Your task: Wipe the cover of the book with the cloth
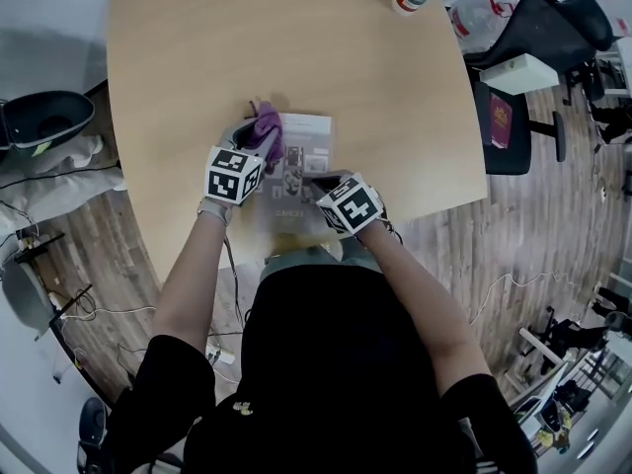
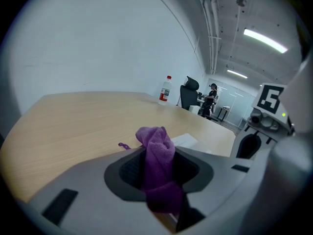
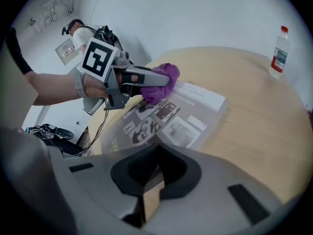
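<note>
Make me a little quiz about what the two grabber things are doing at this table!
1. True or false: the cloth is green.
2. Pick one. What holds the cloth? A: the left gripper. B: a bare hand. C: nothing, it lies loose.
3. Name it: which printed thing lies on the table right by the cloth?

Key: 1 false, it is purple. 2 A. 3 the book.

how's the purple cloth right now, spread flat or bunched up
Bunched up: the cloth is a crumpled wad pinched between the left gripper's jaws, not laid flat on the book.
</note>
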`<state>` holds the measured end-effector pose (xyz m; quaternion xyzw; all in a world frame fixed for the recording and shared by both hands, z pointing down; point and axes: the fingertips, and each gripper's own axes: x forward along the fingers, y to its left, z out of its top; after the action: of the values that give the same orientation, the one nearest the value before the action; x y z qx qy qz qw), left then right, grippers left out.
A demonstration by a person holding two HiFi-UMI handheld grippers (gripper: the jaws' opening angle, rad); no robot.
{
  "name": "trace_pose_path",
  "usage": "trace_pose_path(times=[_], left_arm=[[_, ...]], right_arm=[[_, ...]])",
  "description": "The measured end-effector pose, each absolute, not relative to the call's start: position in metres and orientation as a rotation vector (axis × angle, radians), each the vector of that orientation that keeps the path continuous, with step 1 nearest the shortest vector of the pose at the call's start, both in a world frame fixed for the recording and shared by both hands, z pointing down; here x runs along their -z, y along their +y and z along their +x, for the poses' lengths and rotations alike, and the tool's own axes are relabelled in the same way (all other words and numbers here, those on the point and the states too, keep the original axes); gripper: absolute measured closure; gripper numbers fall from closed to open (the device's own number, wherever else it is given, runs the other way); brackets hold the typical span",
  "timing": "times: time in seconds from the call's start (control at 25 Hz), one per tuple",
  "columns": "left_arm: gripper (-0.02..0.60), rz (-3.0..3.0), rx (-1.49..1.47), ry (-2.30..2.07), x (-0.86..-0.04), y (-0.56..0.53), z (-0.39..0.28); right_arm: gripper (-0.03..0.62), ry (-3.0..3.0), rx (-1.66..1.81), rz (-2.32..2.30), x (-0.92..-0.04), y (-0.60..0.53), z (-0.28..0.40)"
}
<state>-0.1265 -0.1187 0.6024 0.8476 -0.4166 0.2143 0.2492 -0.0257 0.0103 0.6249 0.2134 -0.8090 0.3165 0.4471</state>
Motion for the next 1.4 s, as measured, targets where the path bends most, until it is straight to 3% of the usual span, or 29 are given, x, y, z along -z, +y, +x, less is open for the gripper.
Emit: trace_pose_path(times=[1.4], left_arm=[[0.430,2.014,-0.465,-1.445,-0.596,0.085,-0.144]], right_arm=[[0.563,-2.077,-0.697,0.351,-0.621,0.007,-0.027]])
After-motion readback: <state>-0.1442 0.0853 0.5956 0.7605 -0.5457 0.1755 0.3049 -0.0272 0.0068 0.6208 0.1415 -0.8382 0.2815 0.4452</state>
